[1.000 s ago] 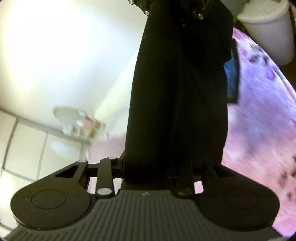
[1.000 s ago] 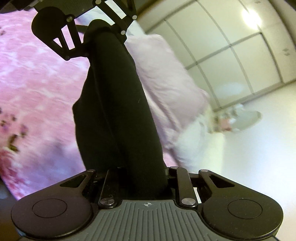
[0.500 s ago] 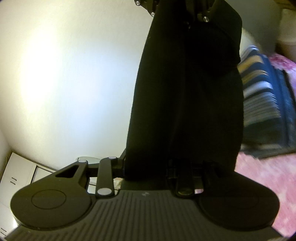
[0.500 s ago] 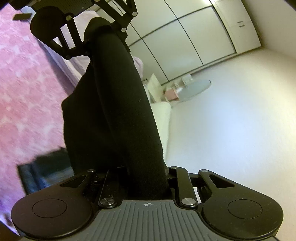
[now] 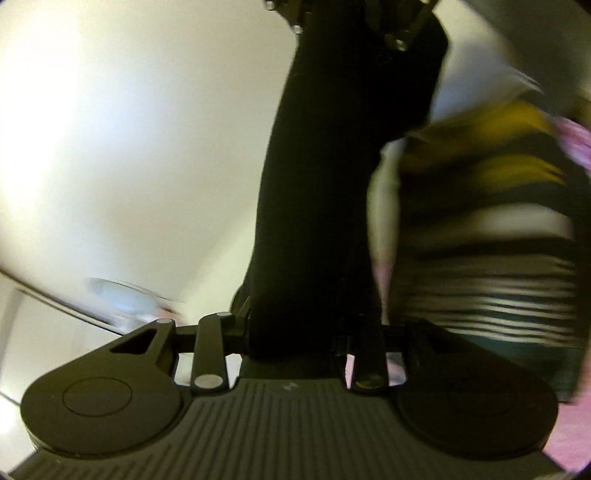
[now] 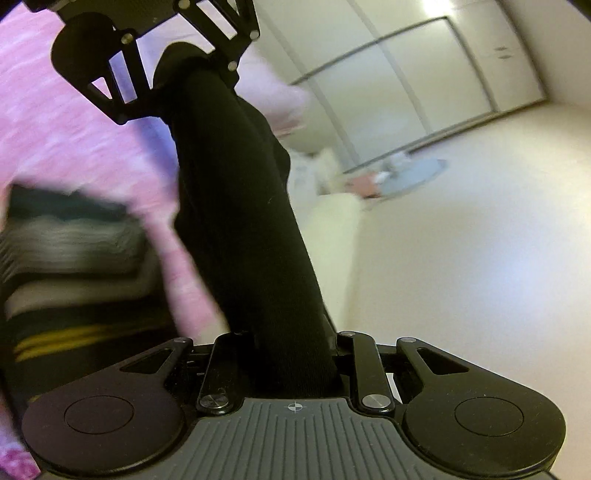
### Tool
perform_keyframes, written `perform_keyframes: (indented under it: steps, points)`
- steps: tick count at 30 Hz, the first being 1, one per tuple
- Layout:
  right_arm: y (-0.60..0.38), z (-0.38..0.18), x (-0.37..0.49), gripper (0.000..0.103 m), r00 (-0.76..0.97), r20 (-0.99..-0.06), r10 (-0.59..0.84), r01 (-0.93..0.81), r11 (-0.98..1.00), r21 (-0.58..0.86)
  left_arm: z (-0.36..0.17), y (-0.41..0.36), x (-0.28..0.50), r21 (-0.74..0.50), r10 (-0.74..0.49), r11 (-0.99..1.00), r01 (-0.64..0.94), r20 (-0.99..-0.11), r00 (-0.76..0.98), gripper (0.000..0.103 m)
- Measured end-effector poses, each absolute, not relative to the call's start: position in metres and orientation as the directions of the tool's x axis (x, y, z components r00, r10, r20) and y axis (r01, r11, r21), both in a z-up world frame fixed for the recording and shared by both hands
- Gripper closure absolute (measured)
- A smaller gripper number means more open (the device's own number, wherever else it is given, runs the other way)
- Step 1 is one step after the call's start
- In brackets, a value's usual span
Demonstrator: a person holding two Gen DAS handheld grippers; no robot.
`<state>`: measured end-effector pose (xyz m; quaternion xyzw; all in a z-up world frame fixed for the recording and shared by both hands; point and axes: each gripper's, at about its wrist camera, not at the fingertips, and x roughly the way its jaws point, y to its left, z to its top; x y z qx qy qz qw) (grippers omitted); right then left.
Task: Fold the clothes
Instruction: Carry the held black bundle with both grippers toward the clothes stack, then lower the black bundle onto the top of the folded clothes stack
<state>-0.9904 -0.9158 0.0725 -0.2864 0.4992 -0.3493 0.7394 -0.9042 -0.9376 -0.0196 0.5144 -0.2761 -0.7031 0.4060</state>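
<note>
A black garment is stretched as a thick band between my two grippers, held up in the air. My left gripper is shut on one end of it. My right gripper is shut on the other end. Each view shows the opposite gripper at the top, clamped on the far end: the right one in the left wrist view, the left one in the right wrist view. The fingertips are hidden by the cloth.
A striped folded garment with yellow, white and dark bands lies on the pink bedspread; it also shows in the right wrist view. A pink pillow, white wardrobe doors and the ceiling lamp are behind.
Both grippers have swung with the black garment still held taut. The striped garment has come closer and larger in the left view, and has entered the right view's left side.
</note>
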Motion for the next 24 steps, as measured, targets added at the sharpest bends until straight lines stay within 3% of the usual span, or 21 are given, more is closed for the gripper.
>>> perform_keyframes:
  steps: [2, 4, 8, 13, 19, 22, 24]
  points:
    - [-0.902, 0.031, -1.000, 0.082, 0.249, -0.624, -0.740, 0.206, 0.670, -0.713, -0.053, -0.920, -0.909, 0.776, -0.821, -0.570, 0.270, -0.551, -0.148, 0.072]
    - [-0.886, 0.010, -1.009, 0.082, 0.254, -0.645, -0.721, 0.198, 0.691, -0.695, -0.060, -0.917, -0.908, 0.780, -0.828, -0.559, 0.281, -0.540, -0.149, 0.071]
    - [-0.872, 0.012, -1.022, 0.081, 0.273, -0.628, -0.729, 0.193, 0.681, -0.706, -0.066, -0.914, -0.905, 0.790, -0.839, -0.542, 0.287, -0.523, -0.148, 0.067]
    - [-0.872, 0.002, -1.021, 0.080, 0.253, -0.625, -0.739, 0.173, 0.670, -0.722, -0.069, -0.908, -0.893, 0.809, -0.844, -0.536, 0.241, -0.516, -0.143, 0.070]
    - [-0.879, -0.014, -1.000, 0.080, 0.270, -0.584, -0.766, 0.223, 0.640, -0.735, -0.056, -0.909, -0.879, 0.879, -0.909, -0.416, 0.232, -0.404, -0.098, 0.072]
    - [-0.872, -0.031, -0.993, 0.080, 0.270, -0.585, -0.765, 0.185, 0.637, -0.748, -0.086, -0.900, -0.885, 0.832, -0.862, -0.505, 0.229, -0.501, -0.080, 0.071]
    - [-0.865, -0.042, -0.997, 0.079, 0.265, -0.580, -0.770, 0.135, 0.626, -0.768, -0.101, -0.889, -0.890, 0.831, -0.862, -0.505, 0.234, -0.502, -0.077, 0.069]
